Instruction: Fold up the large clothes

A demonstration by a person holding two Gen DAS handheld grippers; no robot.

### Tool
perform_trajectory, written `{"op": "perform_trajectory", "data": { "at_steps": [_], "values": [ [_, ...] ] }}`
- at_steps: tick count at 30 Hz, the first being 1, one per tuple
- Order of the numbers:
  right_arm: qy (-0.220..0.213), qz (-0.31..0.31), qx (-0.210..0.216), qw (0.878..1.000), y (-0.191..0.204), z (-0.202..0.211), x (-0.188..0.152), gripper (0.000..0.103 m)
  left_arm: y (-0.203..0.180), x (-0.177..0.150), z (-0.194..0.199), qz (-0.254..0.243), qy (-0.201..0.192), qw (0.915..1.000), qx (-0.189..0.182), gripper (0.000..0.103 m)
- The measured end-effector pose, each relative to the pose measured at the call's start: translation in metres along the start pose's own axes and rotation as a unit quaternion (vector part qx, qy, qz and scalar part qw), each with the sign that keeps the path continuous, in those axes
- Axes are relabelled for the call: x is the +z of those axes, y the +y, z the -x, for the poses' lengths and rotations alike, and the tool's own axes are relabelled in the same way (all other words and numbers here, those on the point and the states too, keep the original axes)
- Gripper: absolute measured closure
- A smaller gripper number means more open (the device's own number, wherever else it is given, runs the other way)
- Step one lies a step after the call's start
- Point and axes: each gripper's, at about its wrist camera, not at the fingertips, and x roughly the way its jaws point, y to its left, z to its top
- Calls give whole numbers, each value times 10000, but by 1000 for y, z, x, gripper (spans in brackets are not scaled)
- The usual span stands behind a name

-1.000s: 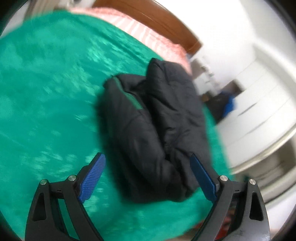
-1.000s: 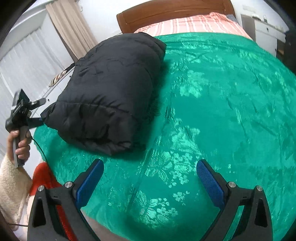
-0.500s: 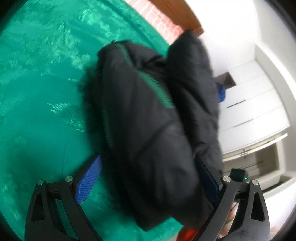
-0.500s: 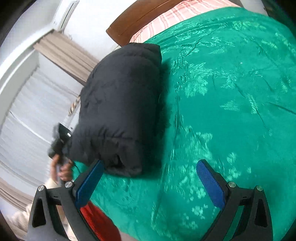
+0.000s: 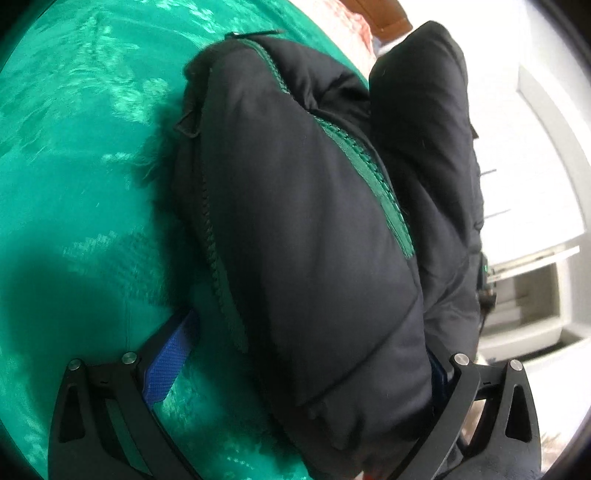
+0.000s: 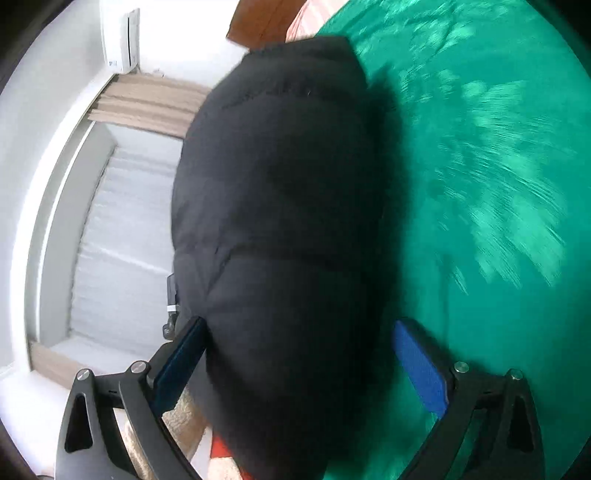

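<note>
Puffer jacket (image 5: 314,229), black, quilted, green zipper tape (image 5: 369,173) showing along one opening. Folded into a thick bundle. Lies on the bed's green patterned bedspread (image 5: 74,166), near the bed's side edge; in the left wrist view it fills the frame from 12 o'clock to 6 o'clock.

Left tool (image 5: 306,354): jaws spread wide apart, straddling the near end of the bundle. Blue pad at 7 o'clock sits clear of the cloth, over the bedspread; the pad at 5 o'clock is mostly hidden behind the jacket's bulge. No clamping seen.

Right tool (image 6: 299,362): jaws wide apart, straddling the other side of the bundle (image 6: 280,221). Pad at 7 o'clock lies at the jacket's edge, contact unclear; pad at 5 o'clock stands apart from it over the bedspread (image 6: 480,166).

Surroundings: wooden headboard (image 6: 258,22), wall air conditioner (image 6: 122,37), beige curtain (image 6: 147,99).

Risks, judged: slippery padded fabric may spring open if only the top layer is pinched; a shallow bite could drag the bedspread; the bundle sits close to the bed edge and could slide off if pushed.
</note>
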Motion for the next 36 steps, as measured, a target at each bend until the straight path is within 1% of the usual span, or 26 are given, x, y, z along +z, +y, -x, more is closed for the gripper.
{"op": "perform_trajectory", "data": {
  "at_steps": [3, 5, 6, 7, 8, 9, 10, 11, 12, 14, 15, 18, 20, 22, 25, 27, 28, 29, 30, 31, 32, 33, 34, 35, 36],
  "values": [
    [233, 182, -195, 9994, 6, -29, 20, 8, -1, 18, -12, 10, -22, 10000, 87, 0],
    [346, 481, -387, 9975, 20, -51, 30, 10, -6, 24, -20, 65, -162, 9995, 255, 0],
    [381, 675, -537, 9955, 29, -60, 31, 10, -12, 26, -24, 65, -204, 9989, 410, 0],
    [384, 997, -817, 9909, 43, -69, 31, 10, -21, 26, -28, -4, -239, 9979, 608, 1],
    [351, 1319, -1061, 9849, 57, -74, 28, 10, -30, 24, -29, -72, -292, 9969, 727, 4],
    [279, 1669, -1266, 9774, 71, -76, 23, 11, -38, 18, -28, -123, -401, 9961, 780, 11],
    [227, 1880, -1348, 9726, 79, -76, 19, 13, -42, 13, -24, -144, -510, 9960, 726, 15],
    [141, 2157, -1414, 9661, 90, -75, 11, 15, -45, 7, -19, -151, -636, 9957, 656, 21],
    [43, 2418, -1437, 9596, 101, -72, 3, 15, -50, -1, -11, -169, -785, 9951, 574, 25],
    [-87, 2763, -1459, 9499, 120, -70, -9, 17, -60, -13, -2, -218, -992, 9935, 520, 28],
    [-149, 2908, -1445, 9457, 129, -67, -15, 17, -68, -19, 4, -256, -1138, 9920, 492, 29],
    [-400, 3325, -1393, 9319, 161, -61, -24, 17, -85, -25, 23, -355, -1427, 9881, 459, 29],
    [-574, 3513, -1323, 9251, 181, -55, -19, 17, -99, -22, 39, -486, -1631, 9844, 449, 29],
    [-689, 3603, -1222, 9222, 195, -48, -6, 17, -116, -10, 56, -661, -1806, 9801, 491, 29],
    [-855, 3661, -1122, 9198, 210, -45, 28, 17, -135, 24, 69, -867, -1973, 9746, 605, 29],
    [-947, 3602, -1081, 9218, 212, -46, 55, 17, -144, 51, 72, -949, -2071, 9712, 690, 29],
    [-992, 3515, -1050, 9250, 210, -46, 71, 17, -145, 63, 70, -980, -2096, 9701, 735, 28],
    [-998, 3365, -1012, 9309, 205, -50, 88, 17, -144, 76, 67, -1000, -2092, 9694, 804, 22],
    [-965, 3183, -1046, 9372, 196, -52, 102, 14, -137, 92, 59, -942, -2022, 9699, 976, 8],
    [-1000, 2943, -1349, 9408, 182, -55, 118, 8, -125, 102, 50, -791, -1950, 9695, 1255, 2],
    [-1108, 2781, -1743, 9381, 172, -57, 124, 2, -111, 111, 42, -583, -1932, 9663, 1597, 1],
    [-1129, 2536, -2282, 9332, 156, -64, 133, 2, -88, 117, 30, -277, -1832, 9640, 1908, 1],
    [-995, 2342, -2522, 9336, 141, -68, 139, 2, -72, 118, 20, -56, -1661, 9649, 2036, 2],
    [-884, 2198, -2612, 9358, 130, -72, 139, 2, -55, 117, 8, 198, -1418, 9662, 2144, 3],
    [-820, 2131, -2615, 9378, 123, -75, 136, 2, -47, 112, 2, 261, -1324, 9681, 2110, 4]
  ]
}}
